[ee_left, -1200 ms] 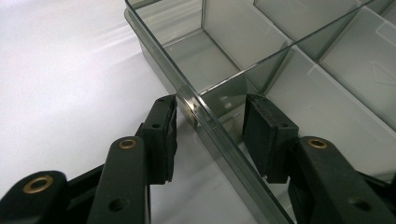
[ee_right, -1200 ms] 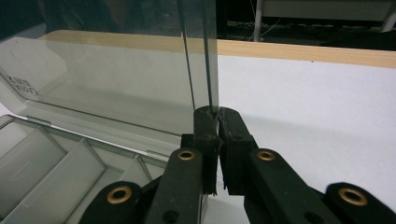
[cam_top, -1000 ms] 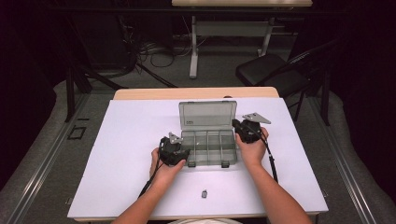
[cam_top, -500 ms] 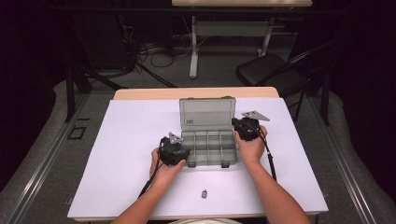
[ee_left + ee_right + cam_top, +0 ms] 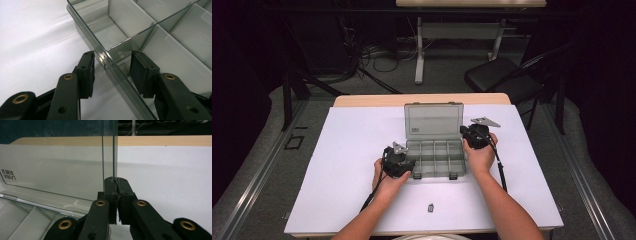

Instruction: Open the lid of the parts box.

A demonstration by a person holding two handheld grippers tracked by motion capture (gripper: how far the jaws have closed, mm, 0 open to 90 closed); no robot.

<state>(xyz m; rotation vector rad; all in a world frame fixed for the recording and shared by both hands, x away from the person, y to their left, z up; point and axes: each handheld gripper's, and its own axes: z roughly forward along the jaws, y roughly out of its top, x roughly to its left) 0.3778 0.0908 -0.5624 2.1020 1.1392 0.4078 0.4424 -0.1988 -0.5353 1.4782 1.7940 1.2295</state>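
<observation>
Lid-opening step: right tongs [image 5: 116,185] pinched shut on the organiser box [image 5: 434,155] lid's [image 5: 433,119] side edge, left tongs [image 5: 112,72] half-open astride the box's near wall, not pressing — next, clamp left and swing the lid fully back.

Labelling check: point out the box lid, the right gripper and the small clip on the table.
box lid [image 5: 433,119] high view, middle of panel
right gripper [image 5: 116,180] right gripper view, fingertips
small clip [image 5: 430,207] high view, its body

Overhead forward-down view; two close jaw-level views, all sharing the compartment box [image 5: 435,150].
</observation>
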